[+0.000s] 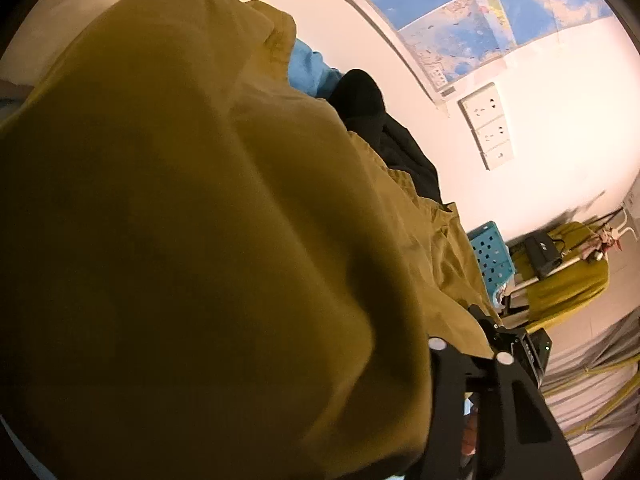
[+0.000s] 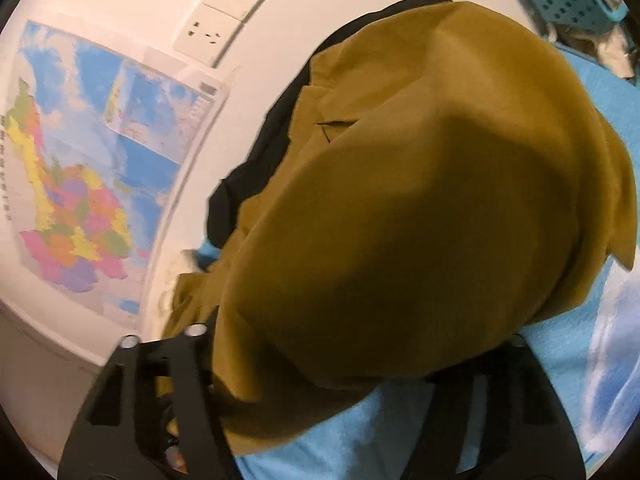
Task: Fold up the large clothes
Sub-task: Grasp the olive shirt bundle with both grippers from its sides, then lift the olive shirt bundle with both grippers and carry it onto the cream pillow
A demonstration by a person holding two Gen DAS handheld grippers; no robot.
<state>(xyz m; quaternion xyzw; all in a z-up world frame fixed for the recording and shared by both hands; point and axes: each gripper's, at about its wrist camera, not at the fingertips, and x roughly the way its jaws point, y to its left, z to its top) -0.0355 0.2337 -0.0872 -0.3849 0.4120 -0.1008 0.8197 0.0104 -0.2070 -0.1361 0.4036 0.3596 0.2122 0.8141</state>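
Note:
A large olive-mustard garment [image 1: 208, 240] hangs close over the left wrist lens and fills most of that view. It also fills the middle of the right wrist view [image 2: 420, 220], draped over both fingers. Only one black finger [image 1: 496, 404] of my left gripper shows; its tips are hidden under cloth. One black finger [image 2: 160, 392] of my right gripper shows at lower left, the other is partly covered at lower right. A black garment [image 1: 384, 136] lies behind the olive one, also seen in the right wrist view [image 2: 276, 140].
A blue sheet [image 2: 360, 428] lies under the clothes. A white wall carries a map poster [image 2: 92, 152] and sockets [image 1: 488, 128]. A teal perforated basket [image 1: 490, 256] and a yellow-covered chair [image 1: 568, 272] with a black box stand at the right.

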